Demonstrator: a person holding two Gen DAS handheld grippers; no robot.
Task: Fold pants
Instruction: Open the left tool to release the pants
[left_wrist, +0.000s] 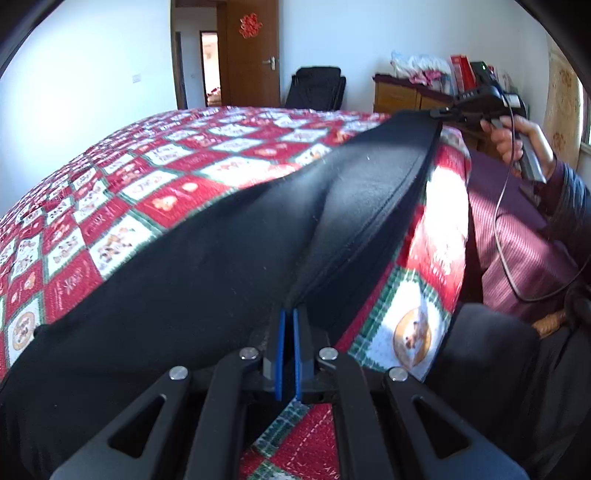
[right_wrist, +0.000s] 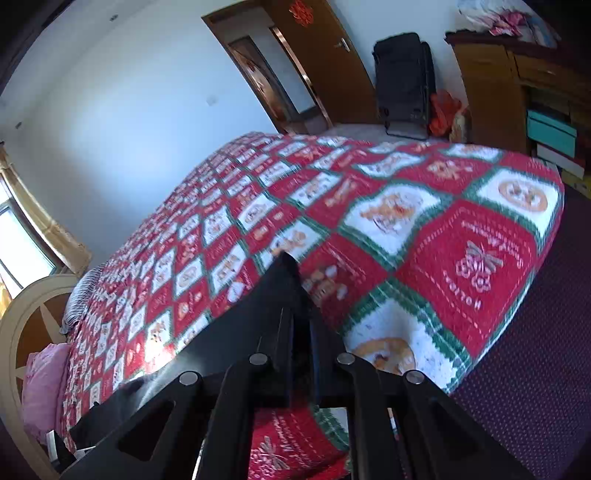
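Observation:
Black pants (left_wrist: 229, 236) hang stretched above a red, white and green patchwork quilt (left_wrist: 155, 173) on a bed. My left gripper (left_wrist: 289, 332) is shut on one end of the pants, its blue pads (left_wrist: 280, 354) pressed on the cloth. My right gripper (left_wrist: 441, 112) shows far off in the left wrist view, shut on the other end, held by a hand (left_wrist: 517, 140). In the right wrist view the right gripper (right_wrist: 301, 321) is shut on the black cloth (right_wrist: 258, 314), which runs down to the left over the quilt (right_wrist: 406, 229).
A person in a purple top (left_wrist: 517, 236) sits at the right of the bed. A wooden door (left_wrist: 255, 55), a black chair (left_wrist: 317, 88) and a cluttered wooden cabinet (left_wrist: 402, 94) stand behind the bed. A pink pillow (right_wrist: 44, 384) and the headboard (right_wrist: 22, 332) are at the left.

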